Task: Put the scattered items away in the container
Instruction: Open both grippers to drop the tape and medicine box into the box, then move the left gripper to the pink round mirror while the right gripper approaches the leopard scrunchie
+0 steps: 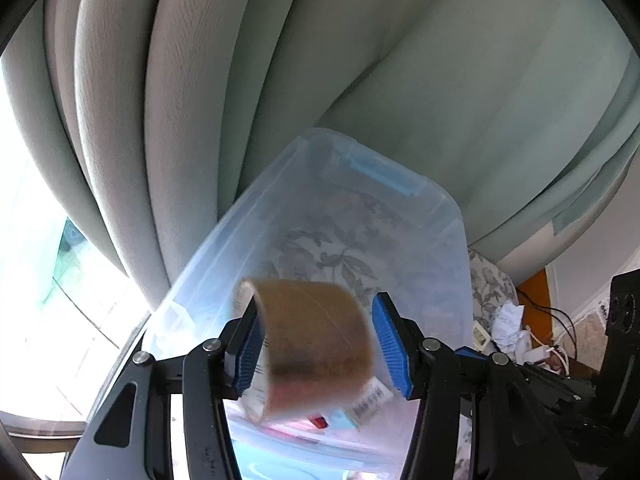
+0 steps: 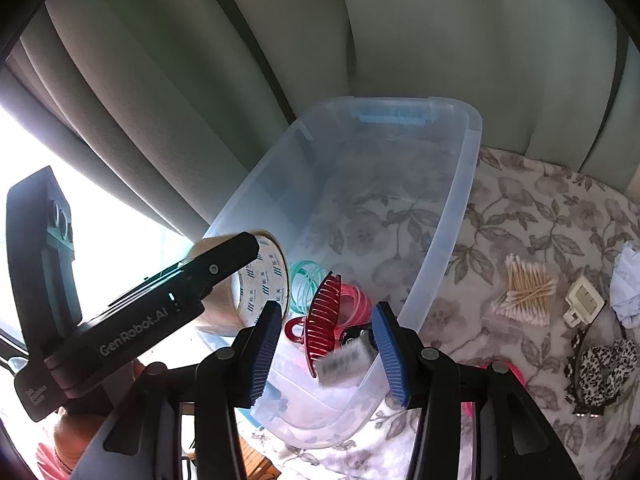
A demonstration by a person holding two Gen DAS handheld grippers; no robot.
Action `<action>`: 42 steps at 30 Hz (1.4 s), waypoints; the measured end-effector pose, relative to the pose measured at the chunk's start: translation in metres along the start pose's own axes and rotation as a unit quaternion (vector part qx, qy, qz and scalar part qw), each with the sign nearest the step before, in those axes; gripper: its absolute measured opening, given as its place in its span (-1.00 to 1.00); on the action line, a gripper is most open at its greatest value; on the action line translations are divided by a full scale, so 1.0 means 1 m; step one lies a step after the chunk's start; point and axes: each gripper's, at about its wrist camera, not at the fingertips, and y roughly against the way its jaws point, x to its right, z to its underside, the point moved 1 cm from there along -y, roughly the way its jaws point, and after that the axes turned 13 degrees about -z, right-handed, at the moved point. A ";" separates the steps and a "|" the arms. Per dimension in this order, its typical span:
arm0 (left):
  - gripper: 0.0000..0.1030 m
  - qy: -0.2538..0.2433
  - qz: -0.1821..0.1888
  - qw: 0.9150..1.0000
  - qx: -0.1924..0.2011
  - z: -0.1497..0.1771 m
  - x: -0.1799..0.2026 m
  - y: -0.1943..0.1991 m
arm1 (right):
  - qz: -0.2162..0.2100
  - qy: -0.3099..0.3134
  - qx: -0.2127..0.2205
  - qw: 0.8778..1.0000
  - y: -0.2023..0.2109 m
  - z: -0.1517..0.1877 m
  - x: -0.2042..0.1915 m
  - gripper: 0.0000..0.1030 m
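My left gripper (image 1: 316, 346) hangs open around the tape roll (image 1: 316, 344), apparently dropping it into the container (image 2: 464, 184). The roll looks stiff, light and smooth-sided; I would pinch it across the rim. My right gripper (image 2: 326, 346) hangs open, empty.

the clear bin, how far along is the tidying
Done: the clear plastic bin already holds a red hair claw clip and pink and teal coil hair ties. In hand: the left gripper has a roll of brown packing tape between its fingers over the bin; the right gripper is open. Left on the floral cloth: cotton swabs, a leopard-print headband and a white plug adapter.
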 end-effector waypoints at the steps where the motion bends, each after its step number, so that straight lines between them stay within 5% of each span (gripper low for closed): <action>1: 0.07 -0.004 -0.003 1.000 0.004 -0.001 0.002 0.001 | -0.001 0.000 0.000 1.000 0.000 0.000 0.000 0.00; 20: 0.10 -0.014 -0.006 1.000 0.013 0.001 0.009 0.016 | 0.000 -0.002 0.011 1.000 0.011 0.008 -0.003 0.07; 42: 0.10 -0.058 0.043 0.994 0.083 0.018 0.069 0.080 | 0.000 -0.040 0.094 0.995 0.090 0.040 0.017 0.13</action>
